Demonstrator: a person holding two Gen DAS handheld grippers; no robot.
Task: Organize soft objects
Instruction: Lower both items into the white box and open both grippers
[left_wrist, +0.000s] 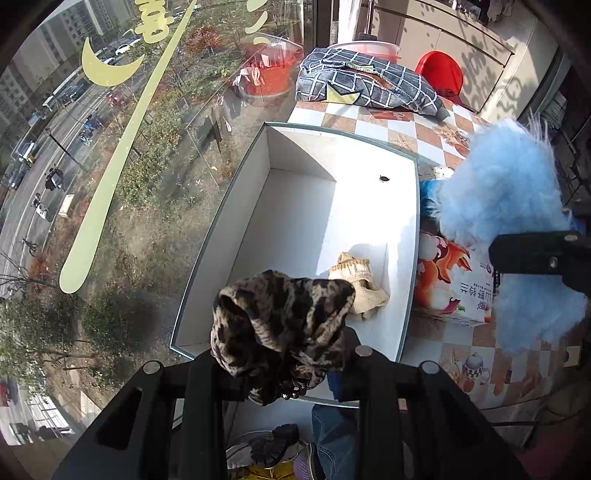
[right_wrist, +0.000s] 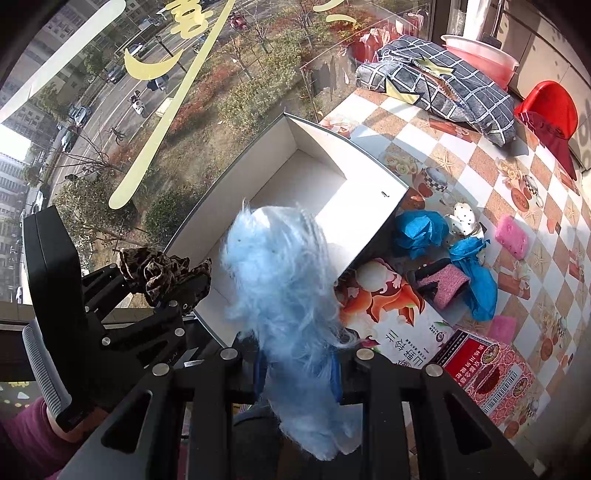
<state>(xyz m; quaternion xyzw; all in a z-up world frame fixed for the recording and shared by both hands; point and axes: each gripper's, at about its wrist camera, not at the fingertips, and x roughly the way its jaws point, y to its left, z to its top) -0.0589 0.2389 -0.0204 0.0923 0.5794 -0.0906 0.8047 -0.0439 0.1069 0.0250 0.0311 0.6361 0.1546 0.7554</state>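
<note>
While one beige sock (left_wrist: 357, 284) is lying in the single white box (left_wrist: 402, 206), the left hand-held gripper (left_wrist: 284, 384) is clutching a leopard scrunchie (left_wrist: 280, 317) above it; the right hand-held gripper (right_wrist: 297, 373) is pinching one fluffy blue piece (right_wrist: 280, 280) beside it.

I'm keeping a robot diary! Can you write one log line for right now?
left gripper: shut on leopard-print scrunchie | right gripper: shut on fluffy blue item | white box: holds beige sock
</note>
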